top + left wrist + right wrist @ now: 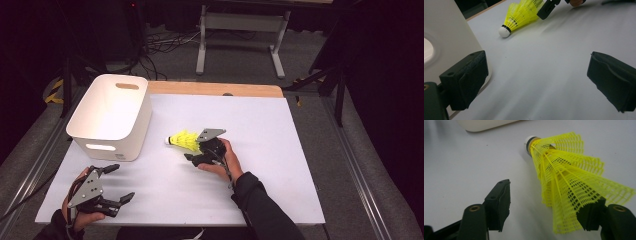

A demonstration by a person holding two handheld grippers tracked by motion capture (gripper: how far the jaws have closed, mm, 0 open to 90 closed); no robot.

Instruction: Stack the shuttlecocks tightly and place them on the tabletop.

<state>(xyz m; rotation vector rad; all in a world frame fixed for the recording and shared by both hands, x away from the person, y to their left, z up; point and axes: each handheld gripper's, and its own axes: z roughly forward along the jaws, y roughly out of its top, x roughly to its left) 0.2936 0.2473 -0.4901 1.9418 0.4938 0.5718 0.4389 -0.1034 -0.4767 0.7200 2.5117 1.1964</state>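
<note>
Jaws astride yellow mesh-skirted shuttlecock [574,185]

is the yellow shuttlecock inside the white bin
No, the shuttlecock lies on its side on the white table, to the right of the white bin and outside it.

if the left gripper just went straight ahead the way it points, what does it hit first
Probably the yellow shuttlecock, lying on its side ahead of the open left gripper across bare table. The white bin sits close beside one jaw and might get grazed first; depth is unclear.
</note>
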